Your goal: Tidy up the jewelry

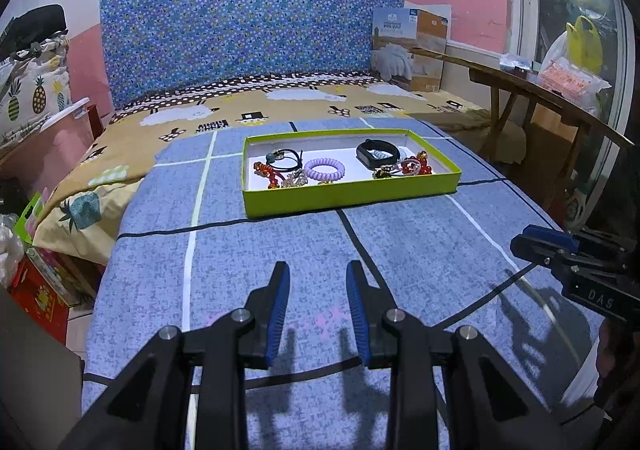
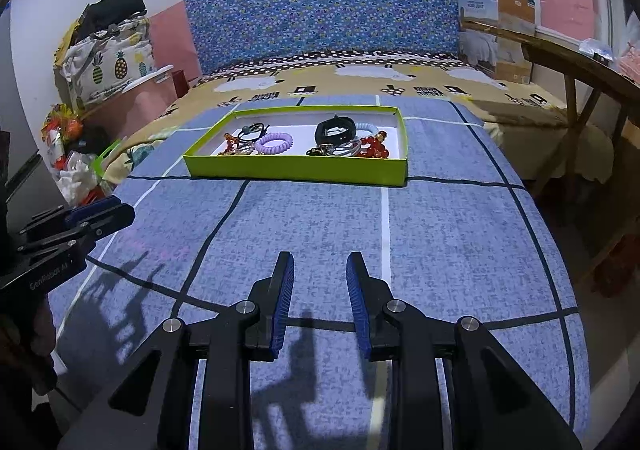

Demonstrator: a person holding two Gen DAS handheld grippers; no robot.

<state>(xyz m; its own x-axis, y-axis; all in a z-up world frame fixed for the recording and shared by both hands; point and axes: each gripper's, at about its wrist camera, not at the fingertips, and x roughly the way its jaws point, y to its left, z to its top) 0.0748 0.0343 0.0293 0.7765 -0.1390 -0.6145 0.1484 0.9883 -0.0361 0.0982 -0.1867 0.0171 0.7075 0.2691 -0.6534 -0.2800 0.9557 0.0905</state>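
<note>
Green tray: a shallow lime-walled box with a white floor is set on the blue checked cover, well ahead of both grippers; all the jewelry visible is held inside it.
Left gripper: its blue-padded fingers are spread apart with nothing between them, and it is held above the cover, well short of the tray.
Right gripper: its fingers are likewise spread and nothing is held; it is poised over the cover, beside the left gripper.
Left cluster: a lilac coil band, a black hair tie and a small red-beaded piece are packed close together, some touching.
Right cluster: a black wristband is seen leaning against a pale band, with a red bead bracelet and a grey loop tangled just beside it.
Stage: judged to be the start, since nothing is gripped and no piece is yet sorted.
Risk, tangling: one piece is likely to drag its neighbours when lifted, because loops overlap in the right cluster.
Risk, tray shift: the light tray could be pushed or tipped on the soft cover if a wall is caught by a finger.
Risk, slip: thin ties and smooth beads may be pinched poorly and dropped.
Risk, collision: both grippers could meet if one cluster is approached together.
</note>
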